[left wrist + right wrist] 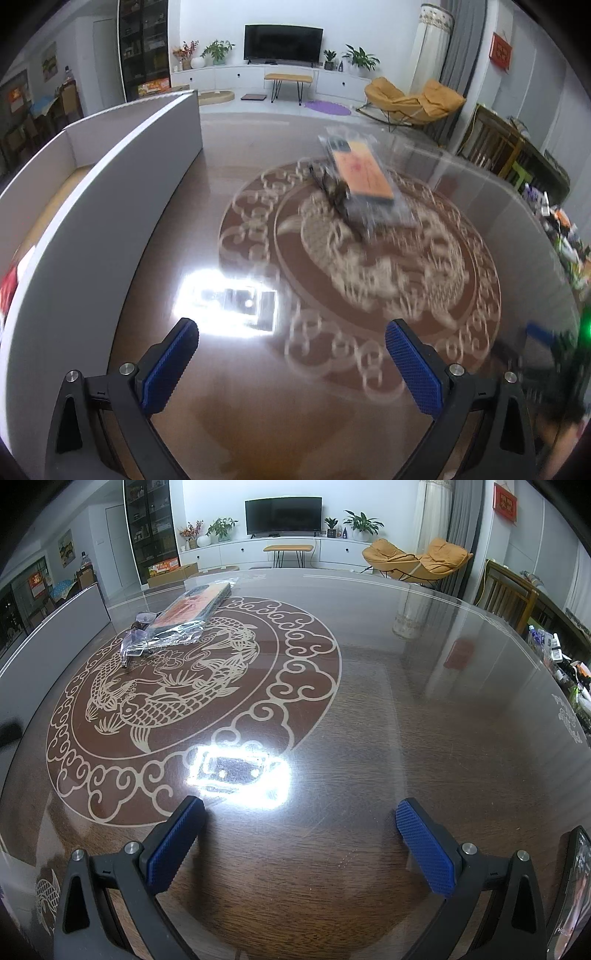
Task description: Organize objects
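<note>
An orange flat package in clear plastic wrap (364, 173) lies on the round glass-topped table (258, 229), with a dark pair of glasses (332, 192) against its near side. Both also show in the right wrist view: the package (192, 603) at the far left and the glasses (135, 642) beside it. My left gripper (291, 339) is open and empty, well short of the package. My right gripper (301, 819) is open and empty over bare table, far to the right of the package. A grey open box (110, 206) stands at the table's left.
The grey box also shows at the left edge in the right wrist view (55, 627). A phone (570, 893) stands at the right edge. Clutter lies beyond the table's right rim (561, 229). A wooden chair (509, 594) stands at the far right.
</note>
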The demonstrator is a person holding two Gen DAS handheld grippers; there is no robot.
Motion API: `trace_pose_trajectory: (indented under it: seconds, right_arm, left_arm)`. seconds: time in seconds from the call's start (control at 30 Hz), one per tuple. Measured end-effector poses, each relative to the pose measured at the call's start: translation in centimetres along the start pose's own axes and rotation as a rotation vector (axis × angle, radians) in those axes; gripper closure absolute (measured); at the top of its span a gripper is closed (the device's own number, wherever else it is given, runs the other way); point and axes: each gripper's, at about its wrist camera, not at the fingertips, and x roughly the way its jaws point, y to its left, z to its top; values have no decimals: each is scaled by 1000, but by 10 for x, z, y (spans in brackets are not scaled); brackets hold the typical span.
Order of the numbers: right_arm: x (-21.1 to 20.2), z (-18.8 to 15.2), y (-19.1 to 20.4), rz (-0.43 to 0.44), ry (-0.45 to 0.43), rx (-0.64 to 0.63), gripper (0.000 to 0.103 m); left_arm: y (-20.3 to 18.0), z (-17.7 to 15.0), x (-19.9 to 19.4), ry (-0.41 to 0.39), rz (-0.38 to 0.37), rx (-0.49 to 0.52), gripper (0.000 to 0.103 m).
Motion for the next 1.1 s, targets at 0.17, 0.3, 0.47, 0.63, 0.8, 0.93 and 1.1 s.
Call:
trace_pose_trajectory:
  seconds: [0.17, 0.3, 0.47, 0.63, 0.8, 0.93, 1.1]
  right_arm:
    - [0, 0, 0, 0, 0, 0, 0]
    - [0, 0, 0, -1, 2, 2, 0]
    - [0, 0, 0, -1, 2, 2, 0]
    - [0, 0, 0, -1, 3, 2, 0]
    - [0, 0, 0, -1, 3, 2, 0]
    - [0, 0, 0, -1, 3, 3, 0]
    - [-1, 0, 0, -1, 3, 3, 0]
  left_arm:
    - [-2, 50, 28, -17, -30, -58, 0]
    - [-14, 86, 63, -19, -50, -58, 0]
    - [-21, 102, 107, 32, 2, -54, 0]
    - [-20, 101, 128, 64, 15, -54, 0]
    - [-12, 99, 132, 63, -3, -93, 0]
    - [-8, 96, 131, 59, 2, -92, 0]
    - [-3, 91, 127, 55, 7, -89, 0]
